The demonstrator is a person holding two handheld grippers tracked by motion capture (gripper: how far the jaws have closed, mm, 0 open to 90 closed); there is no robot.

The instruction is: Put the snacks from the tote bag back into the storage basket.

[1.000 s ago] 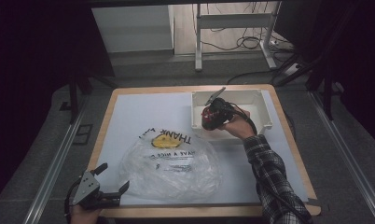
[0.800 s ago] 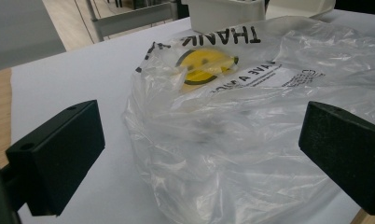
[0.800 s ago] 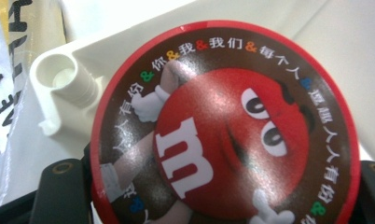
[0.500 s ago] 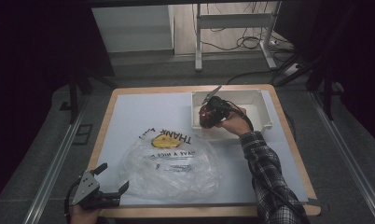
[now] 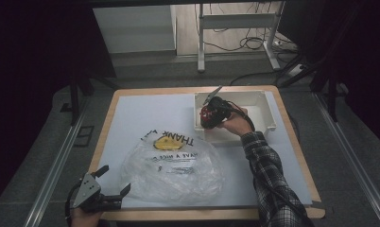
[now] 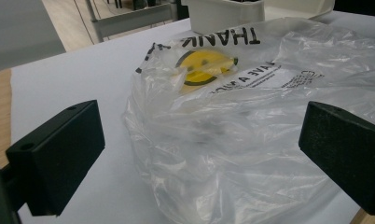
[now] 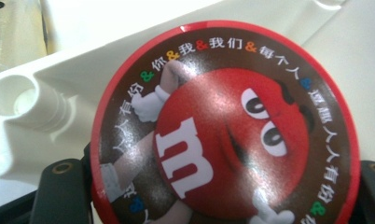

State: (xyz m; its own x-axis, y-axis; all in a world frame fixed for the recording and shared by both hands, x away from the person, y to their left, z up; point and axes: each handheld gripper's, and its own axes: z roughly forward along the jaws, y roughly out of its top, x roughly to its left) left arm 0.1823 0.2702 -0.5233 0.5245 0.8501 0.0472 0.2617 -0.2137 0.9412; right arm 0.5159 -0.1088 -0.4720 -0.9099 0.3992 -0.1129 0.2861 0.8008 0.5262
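High view: the right gripper, arm stretched to upper right, sits over the white bin; the left gripper rests lower left, fingers apart beside the plastic bag. Right gripper view: fingers clamp a red M&M's tin.

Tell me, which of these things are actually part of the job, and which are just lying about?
Part of the job:
- round red candy tin, clamped in the right hand-held gripper
- white bin, where that hand-held gripper is
- clear plastic bag, in front of the open left hand-held gripper

Just lying about:
- metal stand and loose cables on the floor beyond the table
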